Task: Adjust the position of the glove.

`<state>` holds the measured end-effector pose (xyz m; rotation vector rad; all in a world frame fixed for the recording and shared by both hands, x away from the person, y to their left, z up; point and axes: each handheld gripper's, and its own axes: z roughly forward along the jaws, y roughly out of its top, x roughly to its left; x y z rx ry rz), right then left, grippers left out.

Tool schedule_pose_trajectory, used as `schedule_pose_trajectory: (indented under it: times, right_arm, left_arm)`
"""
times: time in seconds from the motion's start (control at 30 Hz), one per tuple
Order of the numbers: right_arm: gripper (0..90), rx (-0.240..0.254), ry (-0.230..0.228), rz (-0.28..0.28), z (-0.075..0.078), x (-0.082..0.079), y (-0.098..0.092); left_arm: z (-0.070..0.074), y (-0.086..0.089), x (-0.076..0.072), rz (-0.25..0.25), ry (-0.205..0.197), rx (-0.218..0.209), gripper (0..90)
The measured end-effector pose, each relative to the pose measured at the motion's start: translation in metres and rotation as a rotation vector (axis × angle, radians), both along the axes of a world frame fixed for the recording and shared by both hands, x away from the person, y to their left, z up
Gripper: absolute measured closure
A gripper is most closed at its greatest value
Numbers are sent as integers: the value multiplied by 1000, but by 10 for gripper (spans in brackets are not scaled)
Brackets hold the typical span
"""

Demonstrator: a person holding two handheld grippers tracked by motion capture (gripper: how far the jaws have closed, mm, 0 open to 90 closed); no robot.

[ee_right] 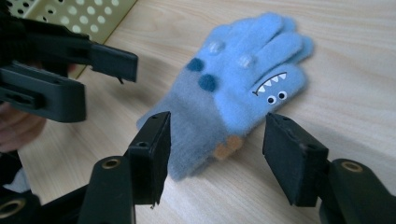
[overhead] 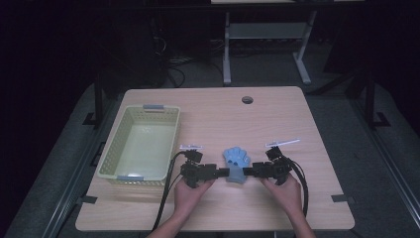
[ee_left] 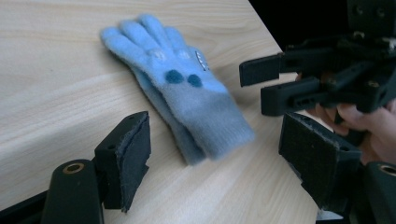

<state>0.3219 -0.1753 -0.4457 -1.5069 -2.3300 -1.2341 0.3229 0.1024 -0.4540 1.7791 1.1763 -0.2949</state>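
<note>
A light blue knit glove [overhead: 236, 165] with dark blue dots and a monster face lies flat on the wooden table, fingers pointing away from the person. My left gripper [overhead: 223, 172] reaches its cuff from the left, my right gripper [overhead: 249, 172] from the right. In the left gripper view the glove [ee_left: 182, 93] has its cuff end between my open left gripper [ee_left: 219, 163] jaws, with the right gripper [ee_left: 254, 86] open beyond. In the right gripper view my right gripper [ee_right: 217, 156] stands open astride the cuff of the glove [ee_right: 243, 79]. The left gripper [ee_right: 109, 81] is open opposite.
A pale green perforated basket [overhead: 109, 148] stands at the table's left, its corner [ee_right: 70, 14] near the left gripper. A round cable hole [overhead: 247, 99] sits at the far middle of the table. Black cables trail from both grippers toward the front edge.
</note>
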Motion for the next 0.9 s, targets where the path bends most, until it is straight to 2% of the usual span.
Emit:
schedule_pose_trajectory:
  times: [0.07,0.13,0.17,0.2,0.4,0.5,0.6,0.9]
  right_arm:
    - [442,13,19,-16,-2,1,-1]
    - [446,23,27,-21,-2,0,-1]
    - [465,37,21,-25,-4,0,-1]
    - [467,42,21,-27,-6,0,-1]
    - [489,34,53,-40,-13,-1,2]
    - [497,58,60,-48,-17,1,2]
    - [507,64,73,-48,-19,1,4]
    - [538,74,87,-61,-24,1,7]
  left_arm:
    - [-6,-3,5,8,40,0,287]
    - [-8,-4,7,12,51,-6,294]
    - [-12,-5,10,15,85,-21,307]
    - [-14,-5,11,11,98,-27,308]
    - [-18,-8,13,9,114,-31,348]
    - [-20,-10,15,11,127,-19,384]
    - [-23,-12,16,-1,145,-27,442]
    - [-26,-15,16,-5,146,-21,526]
